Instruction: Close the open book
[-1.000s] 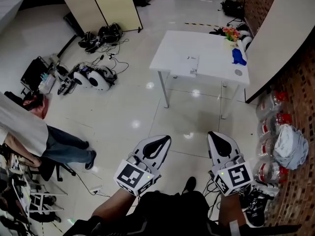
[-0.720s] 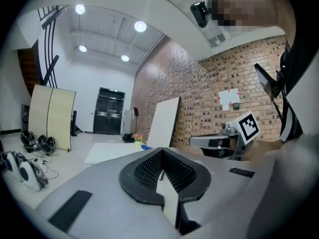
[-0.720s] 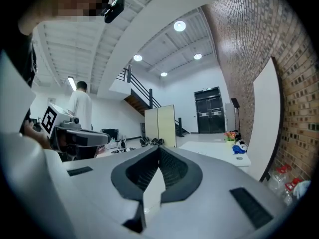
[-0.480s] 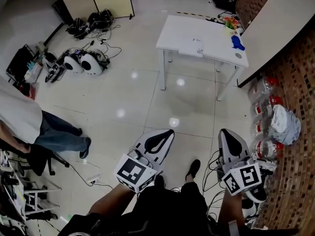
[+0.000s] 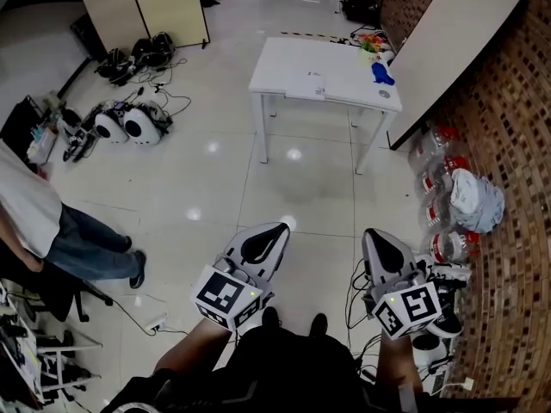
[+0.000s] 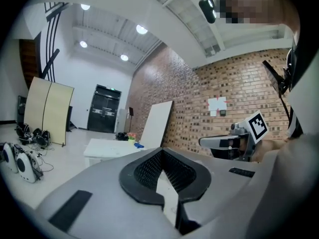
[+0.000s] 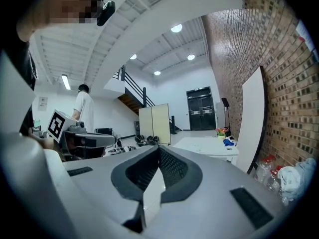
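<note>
The open book [image 5: 308, 85] lies pale and flat near the front edge of a white table [image 5: 284, 63] far across the floor. Both grippers are held low in front of the person's body, well short of the table. My left gripper [image 5: 280, 228] is shut with nothing between its jaws, and its own view shows the tips [image 6: 162, 151] meeting, with the table [image 6: 107, 146] small beyond. My right gripper [image 5: 372, 233] is shut and empty too, its tips [image 7: 159, 147] closed and the table [image 7: 204, 144] ahead on the right.
A blue object [image 5: 381, 74] and flowers [image 5: 370, 41] sit at the table's far right. A white board [image 5: 448, 37] leans on the brick wall, with bottles and a bag [image 5: 473, 200] below it. A person [image 5: 34, 222] stands at left. Gear and cables [image 5: 120, 123] lie on the floor.
The person has walked across the tiled floor, so the table and the floor gear have shifted left in the head view. Both grippers stayed shut and side by side.
</note>
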The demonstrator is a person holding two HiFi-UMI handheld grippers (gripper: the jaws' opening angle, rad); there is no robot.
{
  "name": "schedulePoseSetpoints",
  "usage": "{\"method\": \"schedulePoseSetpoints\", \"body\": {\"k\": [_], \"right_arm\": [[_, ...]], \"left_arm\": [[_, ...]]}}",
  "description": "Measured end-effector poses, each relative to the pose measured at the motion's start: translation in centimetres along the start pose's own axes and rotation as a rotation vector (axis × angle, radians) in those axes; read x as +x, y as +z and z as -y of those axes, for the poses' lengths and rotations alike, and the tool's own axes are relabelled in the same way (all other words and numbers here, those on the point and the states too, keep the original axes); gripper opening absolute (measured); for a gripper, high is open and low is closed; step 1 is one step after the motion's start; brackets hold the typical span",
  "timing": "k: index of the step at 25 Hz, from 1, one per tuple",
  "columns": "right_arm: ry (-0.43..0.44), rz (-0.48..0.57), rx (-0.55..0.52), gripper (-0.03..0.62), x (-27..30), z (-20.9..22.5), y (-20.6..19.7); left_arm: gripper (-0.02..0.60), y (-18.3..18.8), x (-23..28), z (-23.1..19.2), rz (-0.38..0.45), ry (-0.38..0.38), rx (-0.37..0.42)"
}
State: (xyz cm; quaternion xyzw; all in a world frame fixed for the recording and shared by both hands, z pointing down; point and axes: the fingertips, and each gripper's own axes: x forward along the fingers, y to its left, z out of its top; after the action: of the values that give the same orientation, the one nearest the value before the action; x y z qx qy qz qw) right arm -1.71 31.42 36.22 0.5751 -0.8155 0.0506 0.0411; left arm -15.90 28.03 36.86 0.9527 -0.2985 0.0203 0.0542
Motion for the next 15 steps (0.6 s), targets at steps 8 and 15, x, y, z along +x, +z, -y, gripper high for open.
{"method": "schedulePoseSetpoints", "body": {"k": [8, 15], "right_arm": [[0.018, 0.032, -0.008, 0.000, -3.3, 2.6, 0.5], [0.042, 0.041, -0.009, 0.000, -4.0, 3.1, 1.0]], "left_arm": [[-0.003, 1.0, 1.4, 4.0, 0.011, 0.022, 0.021], [-0.003, 1.8, 1.5, 4.9, 0.015, 0.048, 0.038]]}}
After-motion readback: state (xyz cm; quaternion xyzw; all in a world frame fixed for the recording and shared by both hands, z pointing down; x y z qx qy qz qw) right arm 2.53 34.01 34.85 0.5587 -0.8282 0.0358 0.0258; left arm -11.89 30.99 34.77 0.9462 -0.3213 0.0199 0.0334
